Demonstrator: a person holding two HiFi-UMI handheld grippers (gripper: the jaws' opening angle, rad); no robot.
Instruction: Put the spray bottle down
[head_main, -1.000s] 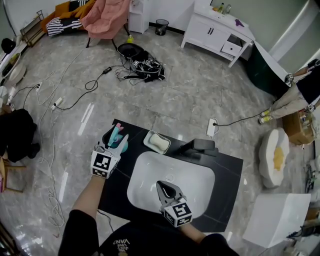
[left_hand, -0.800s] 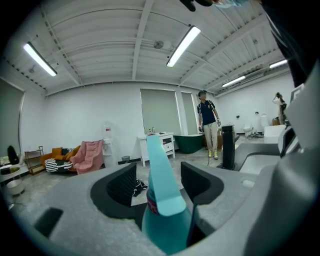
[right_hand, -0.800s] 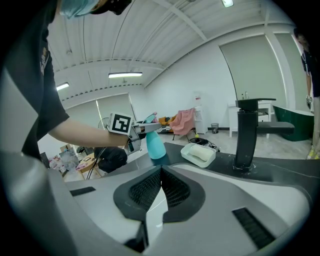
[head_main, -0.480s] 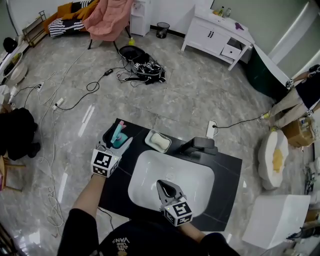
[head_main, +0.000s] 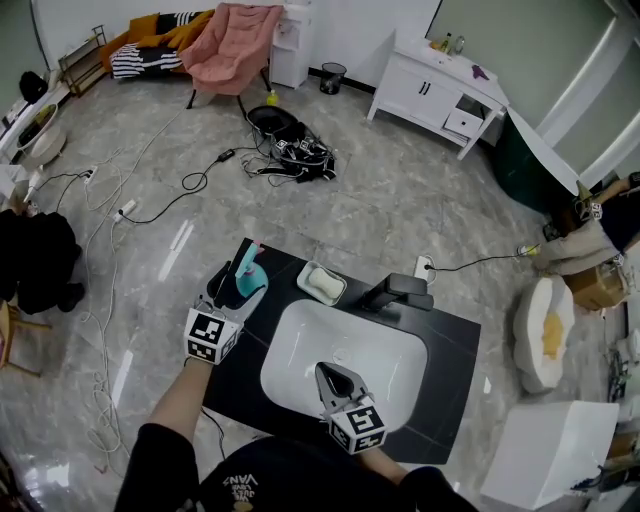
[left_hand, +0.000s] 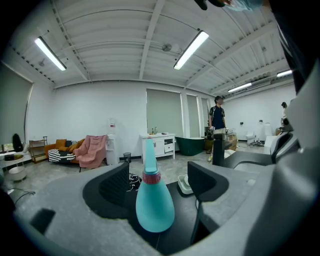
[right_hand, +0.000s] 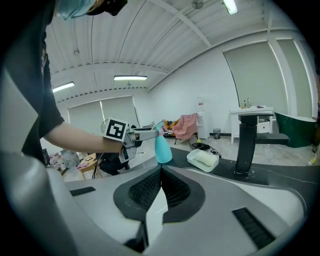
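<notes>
The teal spray bottle (head_main: 248, 281) with a pink collar stands upright on the far left corner of the black counter (head_main: 455, 350). My left gripper (head_main: 240, 292) is level with it and open. Its jaws have just been opening, and the bottle (left_hand: 155, 207) stands between them with a gap on each side. The right gripper view shows the bottle (right_hand: 163, 149) at the tips of the left gripper (right_hand: 150, 130). My right gripper (head_main: 327, 370) hangs over the white sink basin (head_main: 300, 350), shut with nothing in it; its jaws meet in the right gripper view (right_hand: 160, 172).
A white soap dish with a bar of soap (head_main: 322, 283) sits right of the bottle. The black faucet (head_main: 398, 292) stands behind the basin. Cables (head_main: 290, 150), a pink-draped chair (head_main: 235, 40) and a white cabinet (head_main: 440, 70) are on the floor beyond.
The left jaws opened off the bottle, which was tilted in their grip and now stands upright alone. The left gripper drew back a little toward me. The right gripper barely shifted.
</notes>
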